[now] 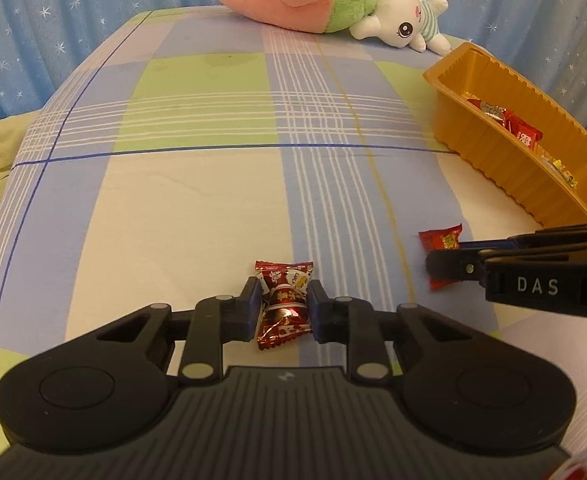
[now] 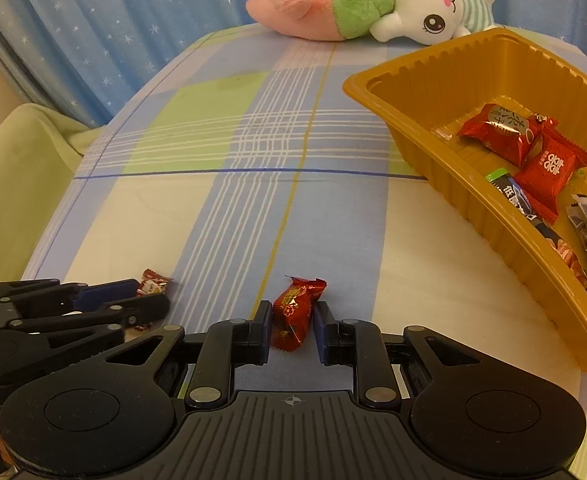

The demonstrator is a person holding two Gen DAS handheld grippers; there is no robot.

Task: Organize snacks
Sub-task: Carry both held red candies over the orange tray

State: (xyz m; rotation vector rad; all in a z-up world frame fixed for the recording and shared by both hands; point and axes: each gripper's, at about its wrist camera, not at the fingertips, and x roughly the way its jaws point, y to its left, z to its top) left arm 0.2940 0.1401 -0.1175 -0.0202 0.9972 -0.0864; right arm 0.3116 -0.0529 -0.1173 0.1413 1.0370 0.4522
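A dark red and white wrapped candy [image 1: 283, 280] lies on the checked bedsheet, and my left gripper [image 1: 284, 308] is shut on it, one pad pressing each side. In the right wrist view the same left gripper [image 2: 149, 296] sits at the lower left, with that candy [image 2: 153, 280] poking out beyond its fingers. My right gripper [image 2: 293, 320] is shut on a bright red wrapped candy [image 2: 295, 304], which rests on the sheet. It also shows from the side in the left wrist view, the right gripper [image 1: 441, 256] clamping the red candy [image 1: 441, 238].
A golden plastic tray [image 2: 433, 168] with several wrapped snacks stands at the right, its wall [image 1: 493, 148] close to the right gripper. A pink-and-white plush toy [image 1: 333, 0] lies at the far end. Blue star curtains hang behind. A green blanket [image 2: 21, 184] lies off the left edge.
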